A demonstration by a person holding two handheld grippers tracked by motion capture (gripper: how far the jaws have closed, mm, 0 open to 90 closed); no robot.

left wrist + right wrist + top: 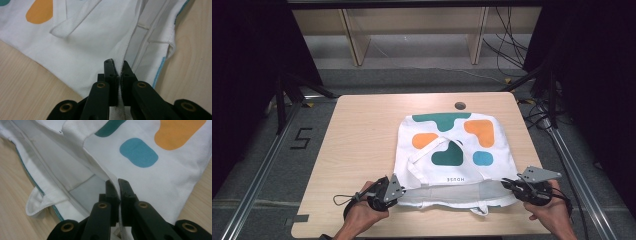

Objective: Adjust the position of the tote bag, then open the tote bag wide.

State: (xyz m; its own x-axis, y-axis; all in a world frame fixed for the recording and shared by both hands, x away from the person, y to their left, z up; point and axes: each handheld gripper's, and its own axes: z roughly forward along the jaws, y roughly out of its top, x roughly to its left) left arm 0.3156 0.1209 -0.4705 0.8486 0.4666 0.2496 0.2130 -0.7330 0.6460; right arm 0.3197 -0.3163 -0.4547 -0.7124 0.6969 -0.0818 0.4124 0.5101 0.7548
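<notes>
A white tote bag [452,150] printed with green, orange and blue shapes lies flat on the wooden table [362,135], its mouth toward the near edge. My left gripper [388,191] is shut on the bag's upper rim at its near left corner; in the left gripper view the hem [119,82] is pinched between the jaws of my left gripper [118,65]. My right gripper [512,186] is shut on the same rim at the near right corner, and the right gripper view shows that gripper [117,184] clamping the hem [117,195]. The bag mouth gapes slightly between them.
One handle strap [422,155] lies across the print, another [479,209] pokes out at the near edge. A round cable hole [460,105] sits at the table's far edge. Bare wood lies left of the bag. Wooden shelving legs [354,42] and cables stand beyond.
</notes>
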